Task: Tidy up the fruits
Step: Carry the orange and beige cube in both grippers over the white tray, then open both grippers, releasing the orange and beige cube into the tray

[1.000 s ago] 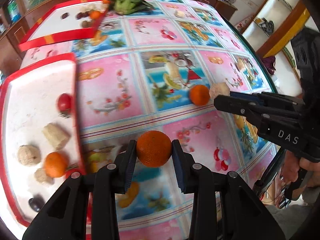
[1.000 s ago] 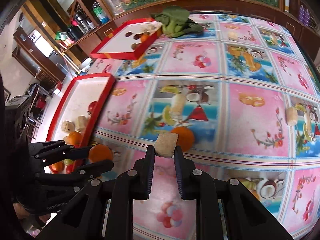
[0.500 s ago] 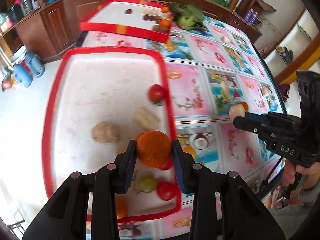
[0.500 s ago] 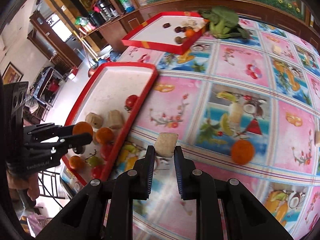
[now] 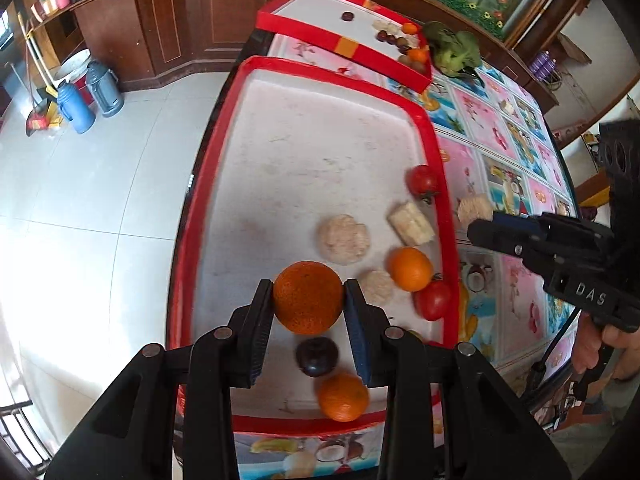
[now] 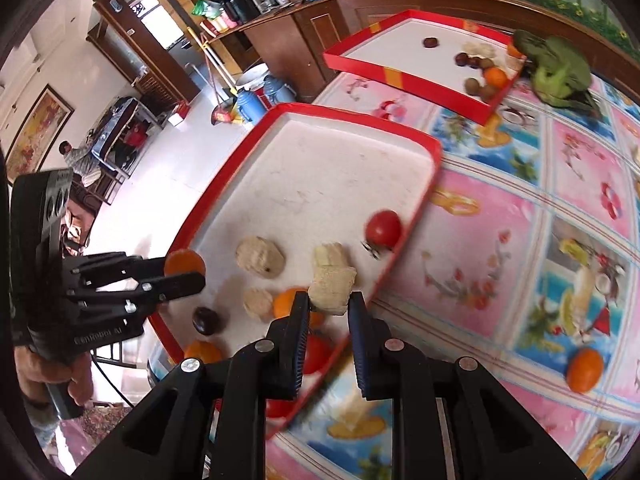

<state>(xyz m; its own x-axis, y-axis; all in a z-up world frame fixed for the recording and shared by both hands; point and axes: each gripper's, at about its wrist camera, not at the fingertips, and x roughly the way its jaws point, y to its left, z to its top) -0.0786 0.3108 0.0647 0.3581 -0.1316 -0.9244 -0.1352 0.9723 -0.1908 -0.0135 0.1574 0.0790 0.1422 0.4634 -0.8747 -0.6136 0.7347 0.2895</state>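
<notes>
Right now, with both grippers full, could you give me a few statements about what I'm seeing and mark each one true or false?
1. The left gripper is shut on an orange. True.
2. The right gripper holds a red tomato. False: it is shut on a pale beige chunk; a tomato lies in the near red tray.
3. The held orange hangs over the near red tray. True.
4. The far red tray holds nothing. False: it has several small fruits at one end.
5. One loose orange lies on the patterned tablecloth. True.
</notes>
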